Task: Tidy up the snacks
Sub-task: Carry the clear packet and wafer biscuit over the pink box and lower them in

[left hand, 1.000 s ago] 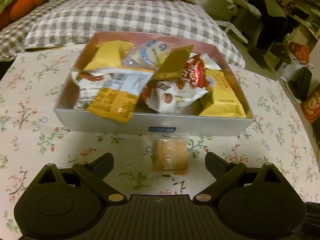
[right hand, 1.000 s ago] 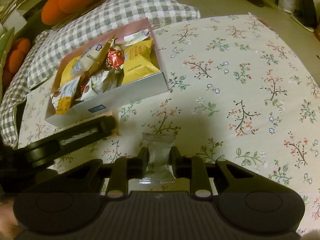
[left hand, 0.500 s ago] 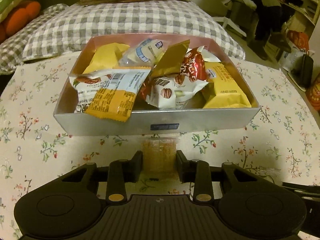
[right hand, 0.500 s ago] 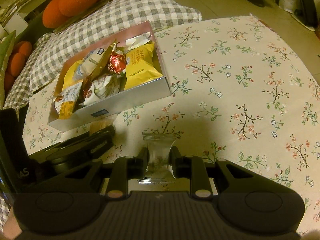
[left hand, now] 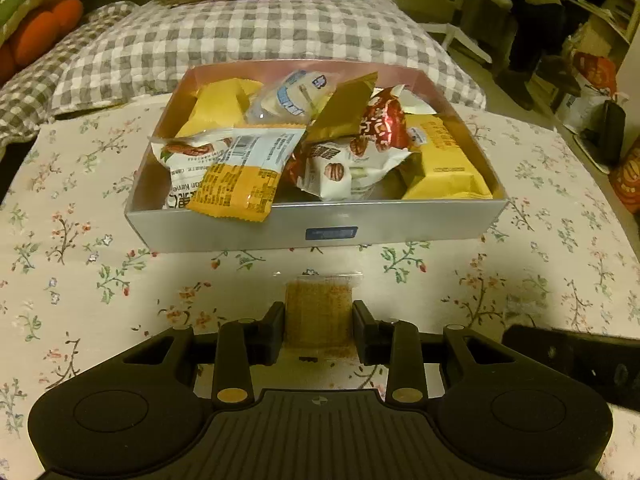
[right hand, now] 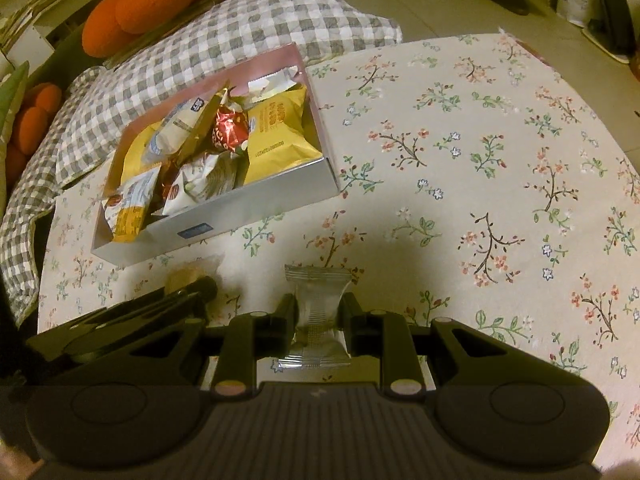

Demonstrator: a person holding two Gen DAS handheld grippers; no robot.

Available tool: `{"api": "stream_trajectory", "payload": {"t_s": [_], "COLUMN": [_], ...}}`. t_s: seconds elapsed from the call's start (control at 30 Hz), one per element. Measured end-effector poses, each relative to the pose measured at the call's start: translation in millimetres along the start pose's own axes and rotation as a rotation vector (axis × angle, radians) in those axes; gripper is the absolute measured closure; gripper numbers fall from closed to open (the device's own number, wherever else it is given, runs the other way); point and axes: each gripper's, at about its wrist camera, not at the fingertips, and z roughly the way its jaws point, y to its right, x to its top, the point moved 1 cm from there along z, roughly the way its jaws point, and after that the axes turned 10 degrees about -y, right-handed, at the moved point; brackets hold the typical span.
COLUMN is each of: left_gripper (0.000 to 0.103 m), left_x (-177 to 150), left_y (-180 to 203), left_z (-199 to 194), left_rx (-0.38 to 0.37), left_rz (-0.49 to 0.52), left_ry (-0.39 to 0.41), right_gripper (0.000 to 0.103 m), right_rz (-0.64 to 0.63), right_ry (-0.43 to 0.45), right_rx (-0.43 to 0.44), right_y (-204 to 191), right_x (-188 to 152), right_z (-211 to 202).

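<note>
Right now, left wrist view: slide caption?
Left gripper shut on clear-wrapped brown snack before the snack-filled silver box.

box (left hand: 400,228): smooth card with a matt silver outside and a faintly shiny pink lining
snack packets (left hand: 236,172) inside the box: glossy crinkled plastic film, with gold and red foil among them
clear wrapper (left hand: 319,312) just in front of the box: thin transparent plastic over a rough, grainy brown bar
silver sachet (right hand: 320,312): satiny foil film with crimped ends
tablecloth (right hand: 480,152) under the box: matt woven floral cloth
checked cushion (left hand: 256,32) behind the box: soft puckered cloth
tongs (left hand: 319,326): matt black plastic, ribbed body
</note>
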Motion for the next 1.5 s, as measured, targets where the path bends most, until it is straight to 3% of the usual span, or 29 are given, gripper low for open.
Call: {"api": "stream_trajectory", "payload": {"t_s": [0.53,0.77,1.07,1.5], "left_gripper": [0.071,0.071,0.071,0.071], "left_x": [3.9,12.9,25.1,41.0], "left_y": [-42.3,-70.7,-118.2,-128.6], "left_z": [-39.9,-60.1,-66.6,-65.3], "left_rx": [-0.108,-0.153,-0.153,-0.181], "left_rz": [-0.104,-0.183,-0.309,-0.331], "left_ry": [0.036,0.088,0.127,0.181], "right_gripper": [0.081,0.081,0.081,0.081], "right_rz": [0.021,0.018,0.031,0.001], "right_ry": [0.026,0.051,0.094,0.167], "right_rx": [0.01,0.024,0.041,0.058], "right_y": [4.0,1.9,2.4,-11.1], "right_x": [6.5,8.8,15.8,35.7], "right_z": [-1.9,-4.5,-7.9,-8.1]}}
